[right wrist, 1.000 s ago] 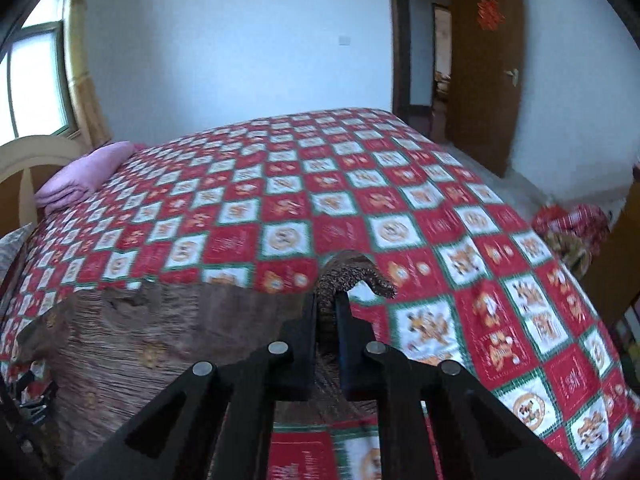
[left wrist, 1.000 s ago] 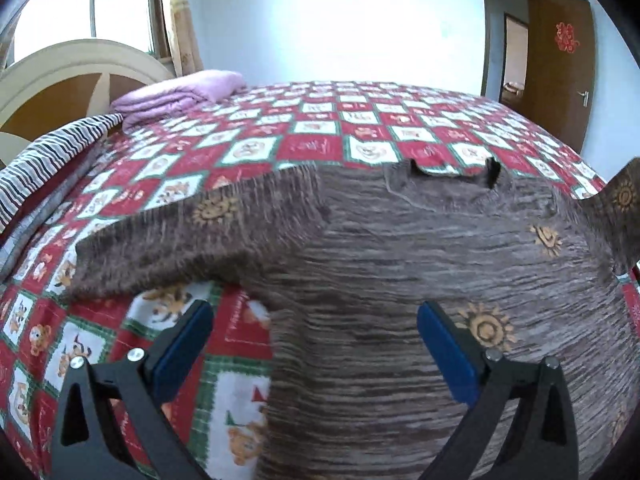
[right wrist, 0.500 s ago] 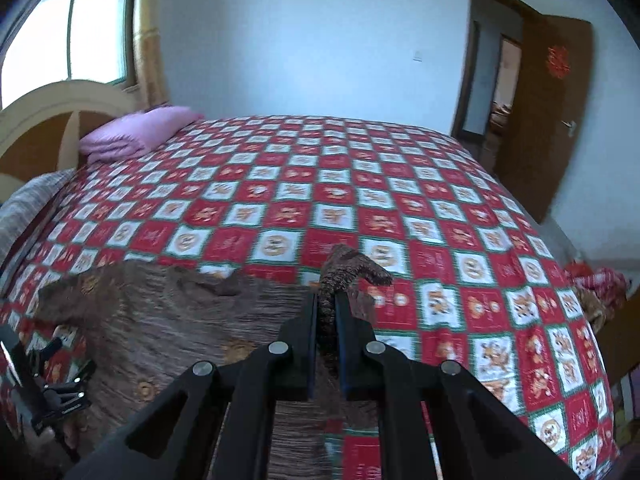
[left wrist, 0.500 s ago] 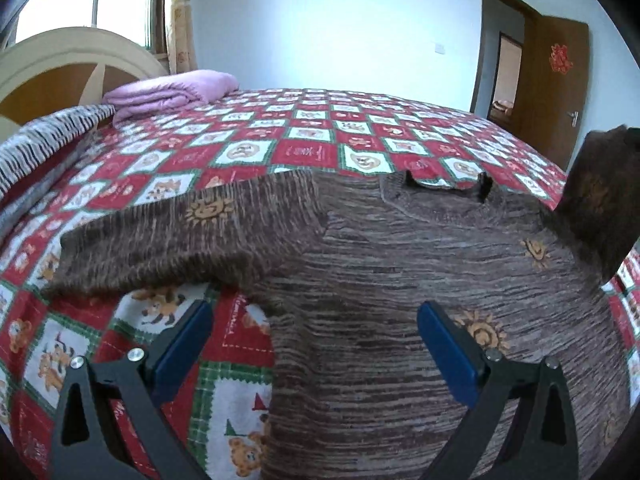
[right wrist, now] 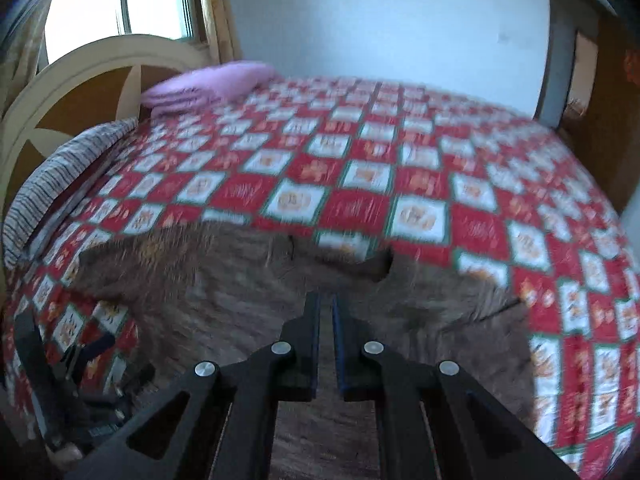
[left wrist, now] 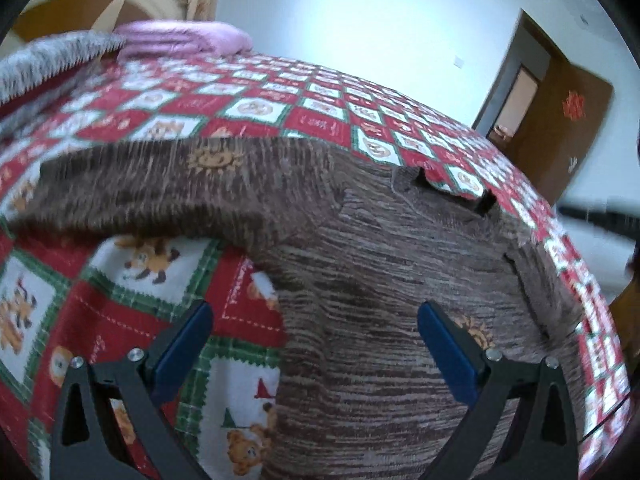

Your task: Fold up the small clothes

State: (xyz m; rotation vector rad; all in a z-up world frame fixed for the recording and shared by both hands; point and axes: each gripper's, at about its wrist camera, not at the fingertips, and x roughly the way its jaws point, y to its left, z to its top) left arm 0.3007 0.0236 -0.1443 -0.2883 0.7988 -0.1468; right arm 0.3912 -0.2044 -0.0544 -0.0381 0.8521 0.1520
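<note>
A small brown knitted sweater (left wrist: 380, 280) with sun motifs lies flat on the red checked bedspread (left wrist: 132, 280). Its left sleeve (left wrist: 152, 188) stretches out to the left. Its right sleeve is folded in over the body (left wrist: 548, 296). My left gripper (left wrist: 314, 332) is open and empty, low over the sweater's left edge. In the right wrist view the sweater (right wrist: 240, 292) is blurred. My right gripper (right wrist: 326, 308) hovers over its middle with the jaws nearly closed and nothing seen between them.
A folded pink blanket (right wrist: 208, 84) and a striped pillow (right wrist: 52, 184) lie by the cream headboard (right wrist: 80, 80) at the left. A brown door (left wrist: 560, 128) stands at the far right. The bedspread (right wrist: 440, 168) stretches beyond the sweater.
My right gripper carried the right sleeve leftward over the sweater body, and the sleeve is no longer between its jaws. My left gripper dropped lower and tilted; it stayed open.
</note>
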